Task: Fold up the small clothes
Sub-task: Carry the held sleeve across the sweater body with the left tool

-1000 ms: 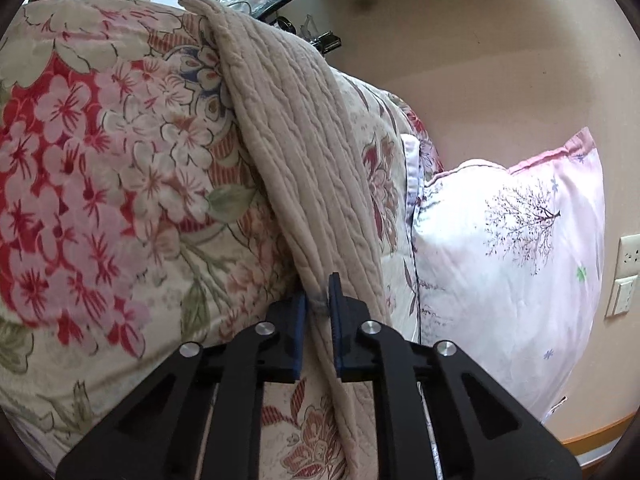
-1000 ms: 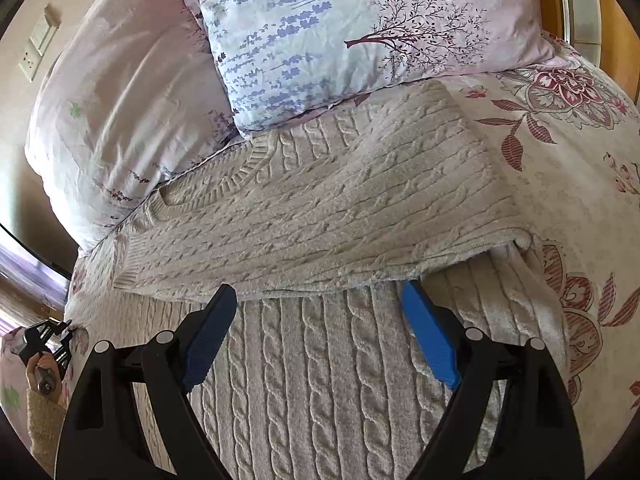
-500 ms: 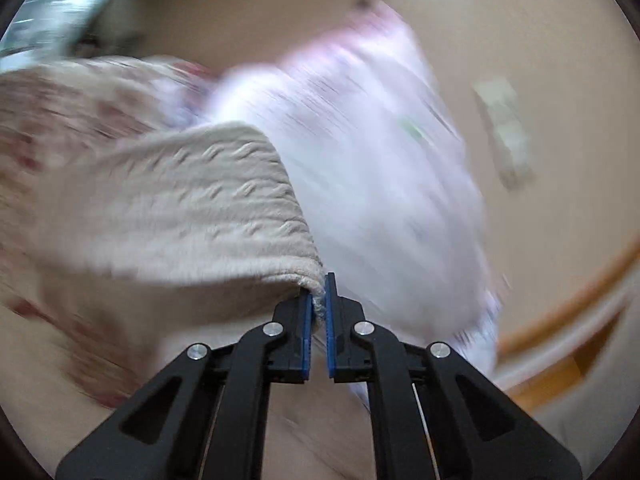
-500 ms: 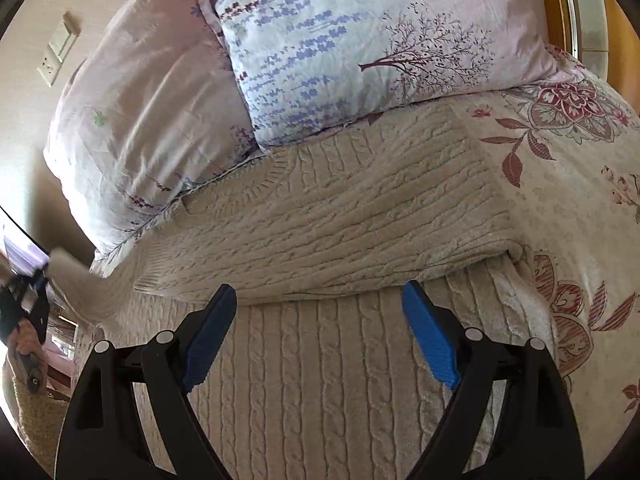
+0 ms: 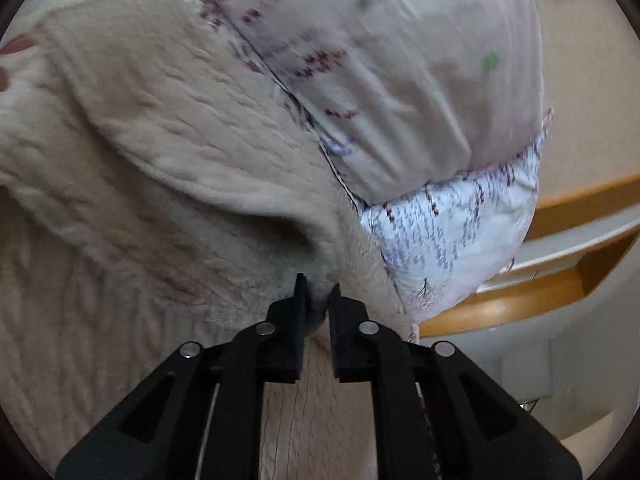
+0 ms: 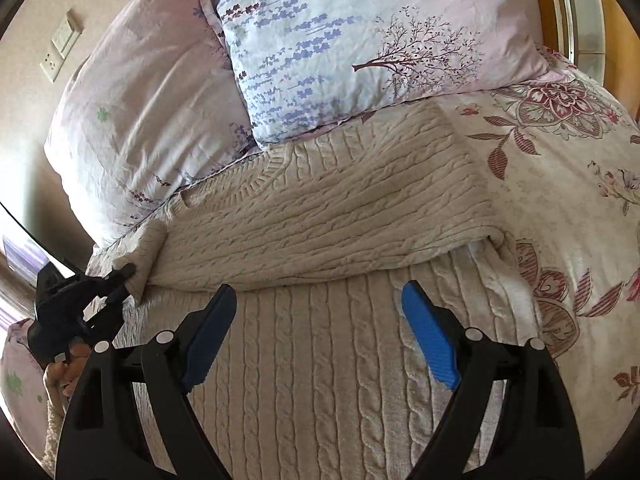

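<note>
A cream cable-knit sweater (image 6: 320,216) lies flat on the bed, its right sleeve folded across the chest. My left gripper (image 5: 318,284) is shut on the sweater's left sleeve (image 5: 192,152) and holds it over the sweater body, by the pillows. It also shows in the right wrist view (image 6: 128,270), pinching the sleeve (image 6: 148,256) at the sweater's left edge. My right gripper (image 6: 318,300) is open and empty, hovering just above the sweater's lower body.
Two pale pillows with tree and lavender prints (image 6: 360,48) (image 6: 152,120) lean at the head of the bed, touching the sweater's collar. A floral bedspread (image 6: 580,200) lies to the right. A wooden bed frame (image 5: 560,288) and wall sockets (image 6: 60,48) are behind.
My left gripper has swung the sleeve from hanging off the bed side up and over onto the sweater near the pillows. My right gripper has stayed open, drifting slightly.
</note>
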Demonstrator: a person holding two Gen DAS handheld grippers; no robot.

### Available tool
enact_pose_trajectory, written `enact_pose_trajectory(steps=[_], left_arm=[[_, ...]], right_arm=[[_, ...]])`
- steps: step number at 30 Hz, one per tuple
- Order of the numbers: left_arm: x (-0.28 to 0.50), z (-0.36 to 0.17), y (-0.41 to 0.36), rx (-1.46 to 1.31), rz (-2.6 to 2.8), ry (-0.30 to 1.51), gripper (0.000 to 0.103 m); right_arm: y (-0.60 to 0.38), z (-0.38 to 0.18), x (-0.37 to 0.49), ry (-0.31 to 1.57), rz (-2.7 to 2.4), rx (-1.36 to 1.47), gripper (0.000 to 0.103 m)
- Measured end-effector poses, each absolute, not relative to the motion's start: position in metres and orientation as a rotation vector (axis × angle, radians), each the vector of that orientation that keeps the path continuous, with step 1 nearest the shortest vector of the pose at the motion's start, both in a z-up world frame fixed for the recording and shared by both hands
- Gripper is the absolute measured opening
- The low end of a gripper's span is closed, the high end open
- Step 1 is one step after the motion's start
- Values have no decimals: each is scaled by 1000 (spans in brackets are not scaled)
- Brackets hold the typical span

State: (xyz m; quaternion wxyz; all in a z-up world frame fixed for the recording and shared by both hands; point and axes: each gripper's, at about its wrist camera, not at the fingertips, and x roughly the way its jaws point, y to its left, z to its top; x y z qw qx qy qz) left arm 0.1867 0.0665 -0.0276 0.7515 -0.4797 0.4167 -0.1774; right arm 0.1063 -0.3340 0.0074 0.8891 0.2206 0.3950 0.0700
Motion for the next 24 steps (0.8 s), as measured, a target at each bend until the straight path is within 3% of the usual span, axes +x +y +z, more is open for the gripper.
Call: enact_pose_trajectory(steps=[3, 11, 14, 17, 24], left_arm=[[187, -31, 88, -1117, -321, 888, 29], [189, -40, 127, -1327, -205, 836, 31], [198, -33, 105, -1212, -291, 895, 43], [202, -37, 78, -1180, -426, 979, 45], [204, -38, 93, -1255, -375, 904, 51]], right_arm=[[-333, 6, 107, 822, 156, 462, 86], [-334, 6, 105, 818, 171, 450, 86], [-339, 6, 104, 814, 162, 454, 86], [-342, 4, 105, 818, 157, 464, 86], [-348, 7, 101, 809, 144, 456, 86]])
